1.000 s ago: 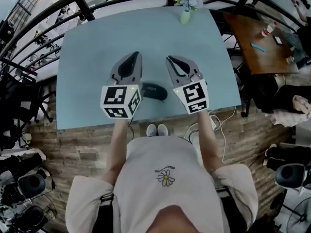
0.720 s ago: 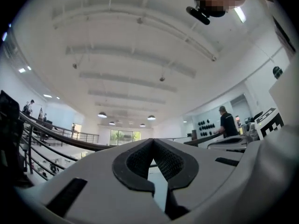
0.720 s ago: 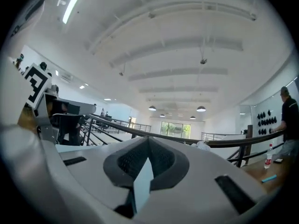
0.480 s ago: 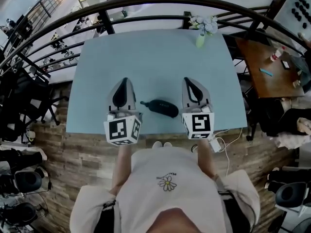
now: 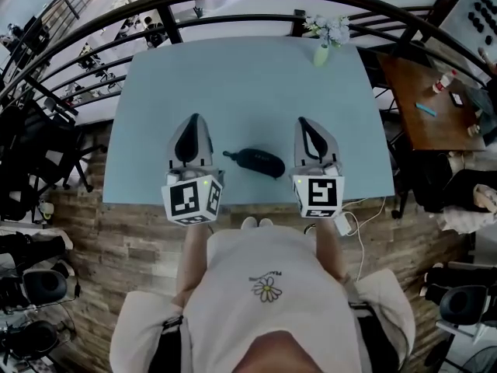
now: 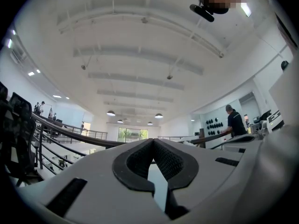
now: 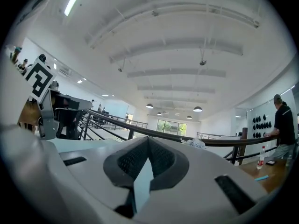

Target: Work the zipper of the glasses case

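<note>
My left hand-held gripper (image 5: 192, 120) and right hand-held gripper (image 5: 304, 123), pressed together (both empty), flank the glasses case (image 5: 256, 161); next, probably pinching its nine-o'clock end.

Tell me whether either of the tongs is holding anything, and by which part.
Nothing is held. Left tongs and right tongs are both shut and empty; the dark oval glasses case lies untouched on the pale blue table between them.

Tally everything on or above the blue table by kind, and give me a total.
Glasses case: 1
Vase of flowers: 1
Hand-held gripper: 2 (left hand-held gripper, right hand-held gripper)
Total: 4
</note>
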A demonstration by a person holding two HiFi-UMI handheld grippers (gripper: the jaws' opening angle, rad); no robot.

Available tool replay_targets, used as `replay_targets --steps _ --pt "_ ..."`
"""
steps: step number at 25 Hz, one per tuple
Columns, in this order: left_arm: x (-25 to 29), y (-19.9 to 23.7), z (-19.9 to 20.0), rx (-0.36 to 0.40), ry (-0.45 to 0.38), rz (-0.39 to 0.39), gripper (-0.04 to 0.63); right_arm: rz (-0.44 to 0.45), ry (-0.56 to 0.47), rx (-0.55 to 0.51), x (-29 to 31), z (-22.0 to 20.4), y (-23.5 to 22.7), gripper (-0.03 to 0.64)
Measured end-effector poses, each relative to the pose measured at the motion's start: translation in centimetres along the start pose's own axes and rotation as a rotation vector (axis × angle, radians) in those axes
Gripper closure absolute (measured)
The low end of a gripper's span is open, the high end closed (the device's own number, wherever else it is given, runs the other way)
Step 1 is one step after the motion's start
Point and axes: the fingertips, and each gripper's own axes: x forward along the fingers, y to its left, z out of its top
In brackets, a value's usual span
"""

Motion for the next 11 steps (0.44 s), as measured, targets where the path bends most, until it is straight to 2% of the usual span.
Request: replay_targets --steps 11 --pt "0.45 0.71 -0.15 -0.001 0.005 0.002 0.580 0.001 -0.015 -0.028 0.43 0.13 -0.14 0.609"
